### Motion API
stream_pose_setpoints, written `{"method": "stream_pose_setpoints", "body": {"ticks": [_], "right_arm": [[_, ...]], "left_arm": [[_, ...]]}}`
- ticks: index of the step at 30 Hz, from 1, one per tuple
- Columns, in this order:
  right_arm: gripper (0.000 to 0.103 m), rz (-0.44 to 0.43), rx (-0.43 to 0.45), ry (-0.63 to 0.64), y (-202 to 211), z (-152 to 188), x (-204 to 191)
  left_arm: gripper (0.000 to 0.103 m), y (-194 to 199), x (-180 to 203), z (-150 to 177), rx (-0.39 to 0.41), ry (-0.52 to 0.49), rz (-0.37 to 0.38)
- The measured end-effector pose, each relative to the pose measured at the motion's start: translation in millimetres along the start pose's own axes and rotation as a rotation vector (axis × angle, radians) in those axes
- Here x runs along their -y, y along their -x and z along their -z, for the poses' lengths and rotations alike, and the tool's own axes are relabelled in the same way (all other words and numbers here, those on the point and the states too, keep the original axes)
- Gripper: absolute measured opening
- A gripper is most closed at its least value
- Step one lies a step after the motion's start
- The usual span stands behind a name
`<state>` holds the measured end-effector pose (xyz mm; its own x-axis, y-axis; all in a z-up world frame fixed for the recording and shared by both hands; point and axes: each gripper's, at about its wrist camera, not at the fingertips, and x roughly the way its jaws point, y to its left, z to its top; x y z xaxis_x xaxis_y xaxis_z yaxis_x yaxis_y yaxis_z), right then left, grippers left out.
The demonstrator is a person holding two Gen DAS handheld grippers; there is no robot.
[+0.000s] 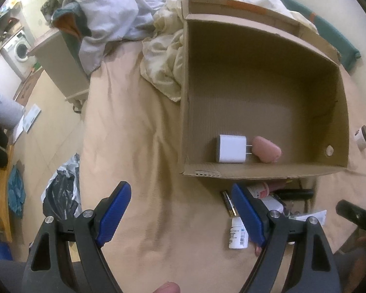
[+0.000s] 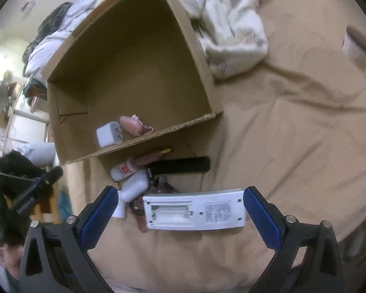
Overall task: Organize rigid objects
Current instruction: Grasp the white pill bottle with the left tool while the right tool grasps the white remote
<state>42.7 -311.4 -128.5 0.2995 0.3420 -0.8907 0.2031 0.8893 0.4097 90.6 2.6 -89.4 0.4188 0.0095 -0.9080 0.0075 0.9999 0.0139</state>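
1. Cardboard box (image 1: 263, 92) on the tan bedsheet (image 1: 139, 146): we count a white charger (image 1: 231, 149) touching a pink case (image 1: 267, 149).
2. Left gripper (image 1: 183, 210): jaws wide, holding nothing.
3. Right gripper (image 2: 180, 210): jaws apart around a white device (image 2: 195, 211); the right pad appears to touch it, the left stands clear.
4. Loose items (image 2: 144, 173) lie just before the box.

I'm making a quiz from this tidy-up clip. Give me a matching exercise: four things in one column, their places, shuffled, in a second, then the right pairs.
Things:
1. white charger
2. white device with the open battery bay
3. battery
4. crumpled cream cloth

Places:
A. on the bed, against the outside of the cardboard box on its far left side
B. between the right claw fingers
C. inside the box, next to a pink item
D. on the sheet in front of the box, by the left claw

Pairs: 1-C, 2-B, 3-D, 4-A
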Motion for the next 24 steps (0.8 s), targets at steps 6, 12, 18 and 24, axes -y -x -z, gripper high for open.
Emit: {"method": "stream_pose_setpoints", "body": {"ticks": [6, 12, 18, 24], "right_arm": [[0.103, 0.007, -0.013, 0.017, -6, -1, -11], [0.103, 0.014, -0.025, 0.030, -10, -3, -13], [0.103, 0.015, -0.055, -0.005, -16, -3, 1], [0.103, 0.109, -0.106, 0.012, -27, 3, 13]], "left_arm": [[0.083, -24, 10, 11, -0.107, -0.035, 0.032], [0.071, -59, 49, 38, -0.264, -0.157, 0.104], [0.047, -77, 69, 45, -0.325, -0.219, 0.118], [0.025, -75, 69, 42, -0.323, -0.233, 0.133]]}}
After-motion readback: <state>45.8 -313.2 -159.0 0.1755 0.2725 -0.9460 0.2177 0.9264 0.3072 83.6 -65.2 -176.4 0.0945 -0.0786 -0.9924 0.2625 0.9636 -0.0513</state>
